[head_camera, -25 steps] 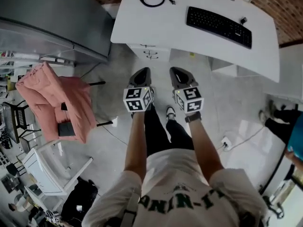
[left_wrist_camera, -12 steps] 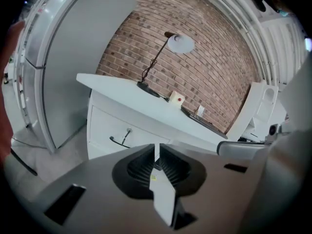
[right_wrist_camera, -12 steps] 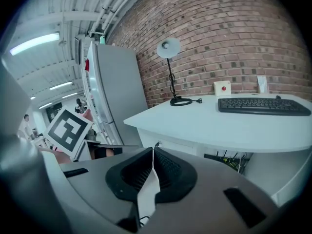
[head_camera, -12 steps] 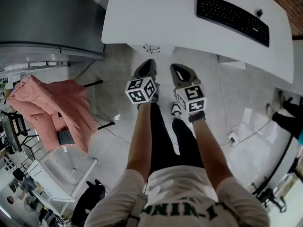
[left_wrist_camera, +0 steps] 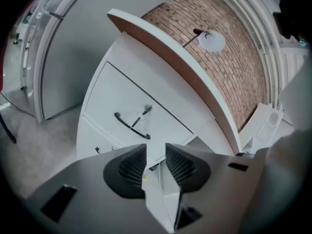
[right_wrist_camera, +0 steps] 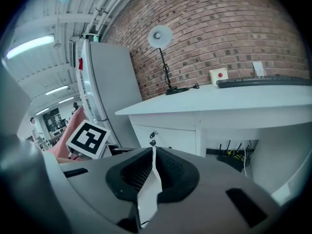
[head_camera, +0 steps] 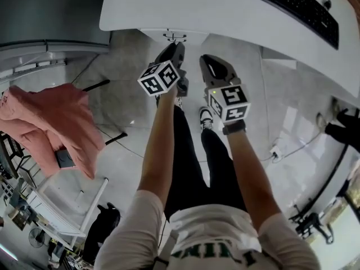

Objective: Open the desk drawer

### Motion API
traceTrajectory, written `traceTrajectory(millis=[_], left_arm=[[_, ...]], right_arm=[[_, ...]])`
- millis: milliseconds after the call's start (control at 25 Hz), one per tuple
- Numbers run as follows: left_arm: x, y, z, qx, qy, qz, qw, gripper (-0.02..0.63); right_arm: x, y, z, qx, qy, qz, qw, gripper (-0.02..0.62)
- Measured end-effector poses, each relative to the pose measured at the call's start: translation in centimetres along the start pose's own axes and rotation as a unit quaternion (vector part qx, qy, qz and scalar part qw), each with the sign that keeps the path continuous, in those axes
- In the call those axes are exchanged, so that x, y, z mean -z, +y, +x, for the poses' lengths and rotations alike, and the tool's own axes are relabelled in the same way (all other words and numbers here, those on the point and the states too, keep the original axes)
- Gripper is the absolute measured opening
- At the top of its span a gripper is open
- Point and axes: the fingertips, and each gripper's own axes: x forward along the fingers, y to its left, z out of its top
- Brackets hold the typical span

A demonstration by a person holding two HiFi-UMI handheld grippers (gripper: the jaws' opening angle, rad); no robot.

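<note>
The desk drawer (left_wrist_camera: pixel 122 94) is shut, its contents out of sight.

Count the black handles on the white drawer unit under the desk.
2. One curved black handle on the upper drawer front; a second handle's tip on the drawer below, just above the left gripper. Others may be hidden.

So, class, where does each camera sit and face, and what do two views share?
Head view: on head, faces down at desk; shows arms, left claw, right claw.
Left gripper view: on left claw, faces drawer handle; jaws just opened, empty.
Right gripper view: on right claw, faces desk; jaws shut.
Both gripper views share the lamp.
</note>
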Motion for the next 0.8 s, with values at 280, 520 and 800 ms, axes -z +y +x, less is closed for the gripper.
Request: traceTrajectory(millis=[280,520,800], left_arm=[[-0.2,1.9,3.2,0.045,-0.022,-0.096,0.9941,0.121],[-1.3,3.0,4.6,0.084,-0.050,-0.220,0.9705,0.192],[-2.2,4.0,6.6,0.123,-0.083,-0.315,0.9374,0.204]], right_arm=[[1.6,0.5,0.0,0.013,-0.009,0.022,1.000,0.006],[2.5,0.4,0.2,0.020,-0.005,0.032,0.999,0.006],[3.3,0.4,1.0,0.014,0.008,0.038,0.999,0.006]])
